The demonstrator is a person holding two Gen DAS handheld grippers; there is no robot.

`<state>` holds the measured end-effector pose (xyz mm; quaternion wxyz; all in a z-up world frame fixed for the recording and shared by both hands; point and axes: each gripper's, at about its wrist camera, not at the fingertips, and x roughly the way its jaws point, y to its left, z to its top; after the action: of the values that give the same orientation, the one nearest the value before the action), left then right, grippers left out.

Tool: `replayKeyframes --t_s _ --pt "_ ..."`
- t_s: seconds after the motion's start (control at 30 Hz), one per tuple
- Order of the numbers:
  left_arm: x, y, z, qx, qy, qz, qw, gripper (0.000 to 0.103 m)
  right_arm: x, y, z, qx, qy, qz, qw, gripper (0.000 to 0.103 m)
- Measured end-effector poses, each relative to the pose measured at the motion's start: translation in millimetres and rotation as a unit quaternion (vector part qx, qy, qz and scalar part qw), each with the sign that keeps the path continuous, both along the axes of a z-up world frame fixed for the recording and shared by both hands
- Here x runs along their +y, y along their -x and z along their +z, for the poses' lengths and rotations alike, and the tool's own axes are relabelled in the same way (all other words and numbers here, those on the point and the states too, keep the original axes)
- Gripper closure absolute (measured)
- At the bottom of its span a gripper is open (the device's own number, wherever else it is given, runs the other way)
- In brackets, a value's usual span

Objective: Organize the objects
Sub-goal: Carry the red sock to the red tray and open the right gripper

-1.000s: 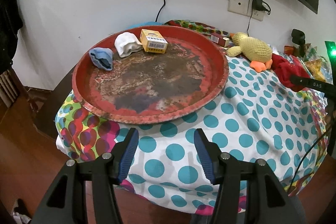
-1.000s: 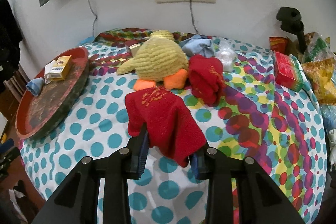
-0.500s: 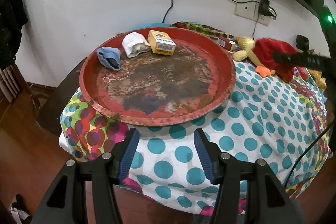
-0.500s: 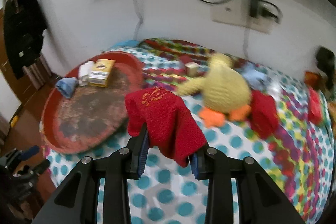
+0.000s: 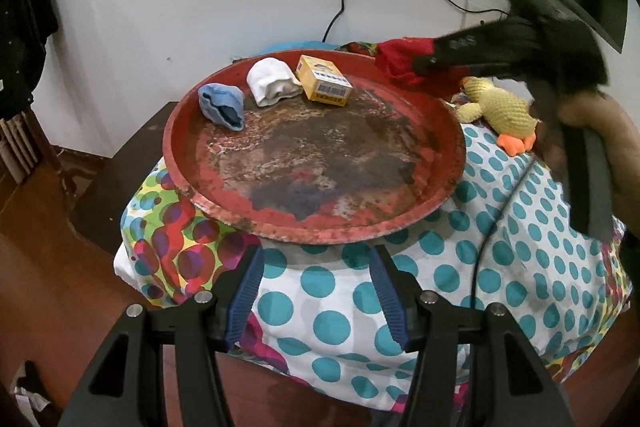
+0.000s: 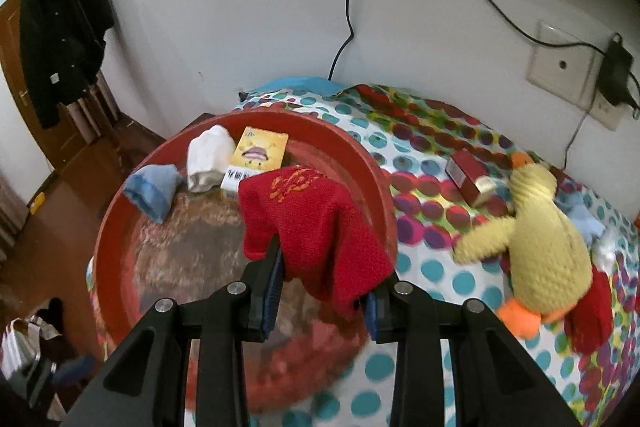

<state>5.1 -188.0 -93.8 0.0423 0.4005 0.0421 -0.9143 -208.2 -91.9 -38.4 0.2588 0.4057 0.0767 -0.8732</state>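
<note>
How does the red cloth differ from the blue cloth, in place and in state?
The red cloth hangs clamped in the right tool, above the red tray; the blue cloth lies loose on the tray floor. The red one looks larger and bears orange embroidery; the blue one is plain. Both are soft, crumpled fabric.

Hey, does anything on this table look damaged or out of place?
The red tray is badly worn: its paint has flaked off across the middle, leaving dark patches. It also overhangs the table's near edge. The duck lies tipped over on the cloth.
</note>
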Motion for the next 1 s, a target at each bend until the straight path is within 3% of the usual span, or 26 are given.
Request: replayKeyframes --t_s 0.33,0.67,0.77,0.87,1.0 --pt "-3 3 -6 -0.009 -0.016 -0.001 0.9998 0.047 -39 51 -18 -0.006 -0.048 -0.022 0.999 0.072" --pt "-2 3 -9 -0.007 -0.020 -0.004 0.9998 0.047 -65 60 -40 -0.023 -0.054 -0.007 0.998 0.071" --pt "-1 4 -12 -0.013 -0.022 -0.006 0.9997 0.047 -65 60 -41 -0.022 -0.053 -0.007 0.998 0.066" --pt "-1 3 -11 -0.011 -0.021 -0.007 0.9997 0.047 -60 55 -35 -0.009 -0.055 -0.011 0.998 0.054" --pt "1 2 -11 -0.004 -0.015 -0.008 0.9999 0.047 -43 43 -20 -0.005 -0.036 -0.010 0.999 0.052"
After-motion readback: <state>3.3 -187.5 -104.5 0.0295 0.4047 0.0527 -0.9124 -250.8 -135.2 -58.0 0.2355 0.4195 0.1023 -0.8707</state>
